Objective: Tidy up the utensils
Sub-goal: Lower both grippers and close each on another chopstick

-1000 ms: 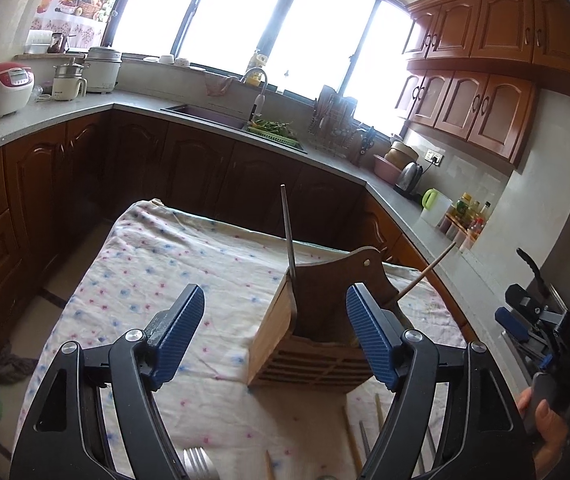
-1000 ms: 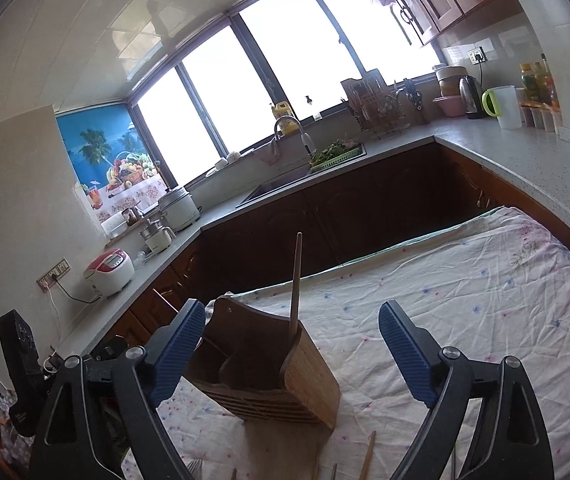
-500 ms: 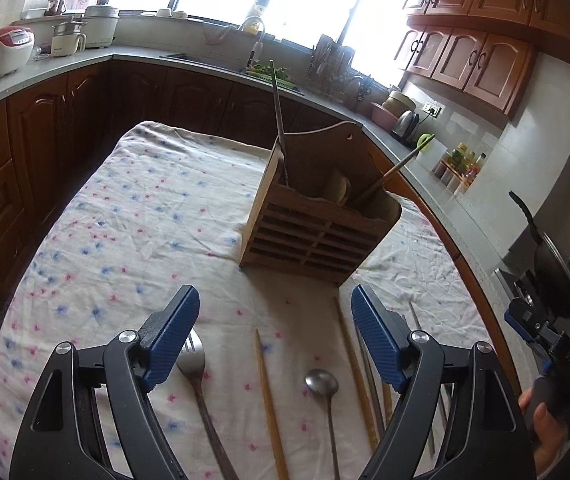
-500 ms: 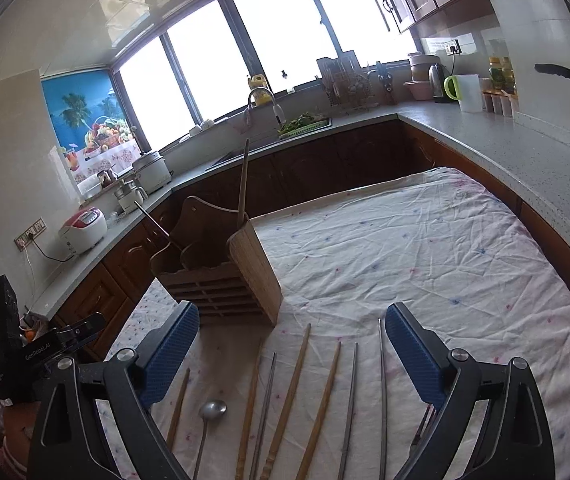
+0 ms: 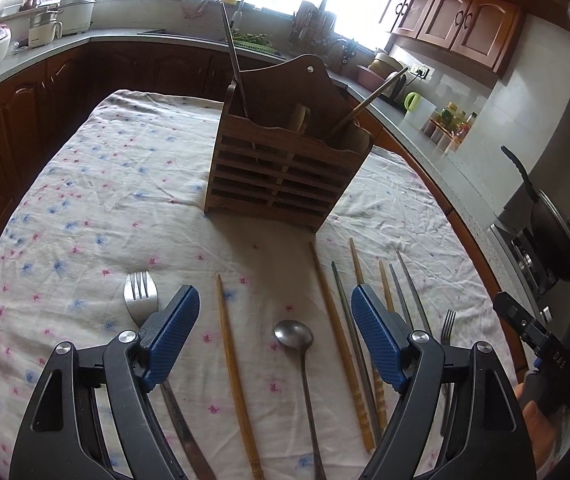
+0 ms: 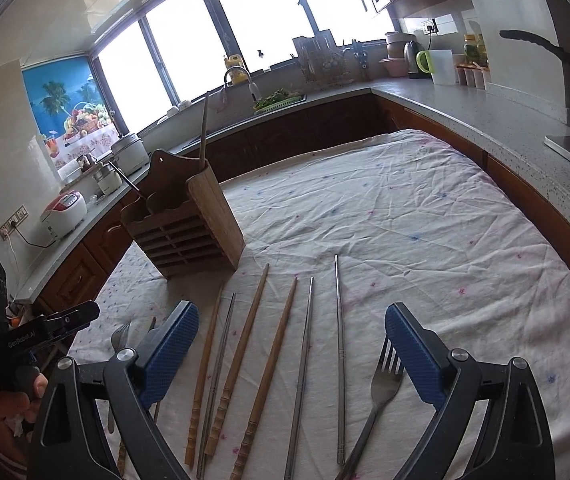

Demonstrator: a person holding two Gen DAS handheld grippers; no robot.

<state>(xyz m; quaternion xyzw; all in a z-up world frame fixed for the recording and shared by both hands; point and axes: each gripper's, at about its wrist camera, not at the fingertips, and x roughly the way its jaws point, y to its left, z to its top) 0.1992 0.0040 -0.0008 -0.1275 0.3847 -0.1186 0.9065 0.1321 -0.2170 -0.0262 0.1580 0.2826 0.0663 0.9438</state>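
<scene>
In the left wrist view, the left gripper [image 5: 275,338] is held spread and empty above a steel spoon [image 5: 293,336] and a wooden chopstick [image 5: 231,360] laid on the flowered tablecloth [image 5: 85,208], in front of the slatted wooden utensil holder [image 5: 285,172]; "DAS" can be read on the other black handset. In the right wrist view, the right gripper [image 6: 291,350], whose jaws have just been opening, is spread over wooden and metal chopsticks [image 6: 305,344] with nothing pinched, a fork [image 6: 383,384] lies beside its right finger, and "GenRobot.AI" is printed on the left handset.
</scene>
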